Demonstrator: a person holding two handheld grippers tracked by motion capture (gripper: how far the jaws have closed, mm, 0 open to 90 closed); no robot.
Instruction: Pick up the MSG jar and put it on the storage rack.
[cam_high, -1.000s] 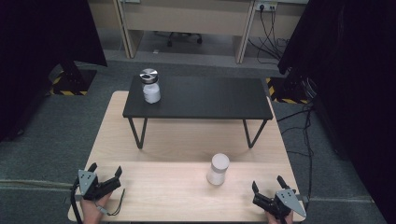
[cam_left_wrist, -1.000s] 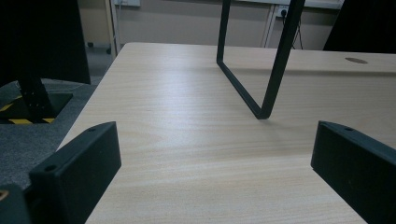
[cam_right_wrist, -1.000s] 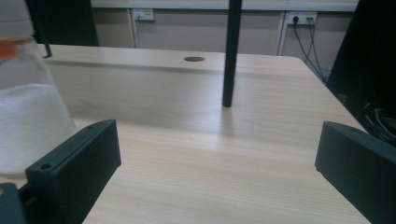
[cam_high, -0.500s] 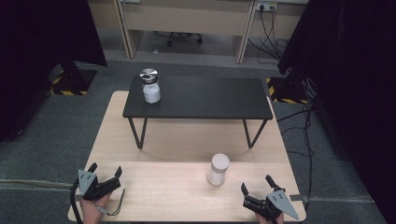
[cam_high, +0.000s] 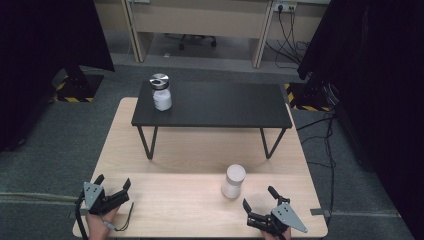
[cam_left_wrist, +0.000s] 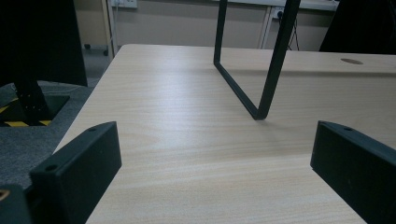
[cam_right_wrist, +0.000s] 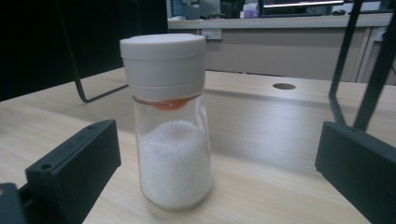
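Observation:
A glass jar with a white cap (cam_high: 233, 181) (cam_right_wrist: 171, 121), half full of white powder, stands upright on the light wooden table (cam_high: 190, 200). My right gripper (cam_high: 260, 198) (cam_right_wrist: 215, 163) is open just in front of the jar, its jaws wide and not touching it. At the table's near left corner my left gripper (cam_high: 113, 182) (cam_left_wrist: 210, 163) is open over bare wood, holding nothing. A second jar with a silver lid (cam_high: 161, 92) stands on the left end of the black raised shelf (cam_high: 225, 107).
The black shelf rests on thin metal legs (cam_left_wrist: 275, 56) (cam_high: 148, 142) set on the table's far half. Grey carpet (cam_high: 45, 165) surrounds the table. Dark curtains (cam_high: 370, 75) hang on both sides, and cables (cam_high: 325, 150) trail on the floor at the right.
My right gripper has moved left and forward toward the white-capped jar. The left gripper and both jars have stayed where they were.

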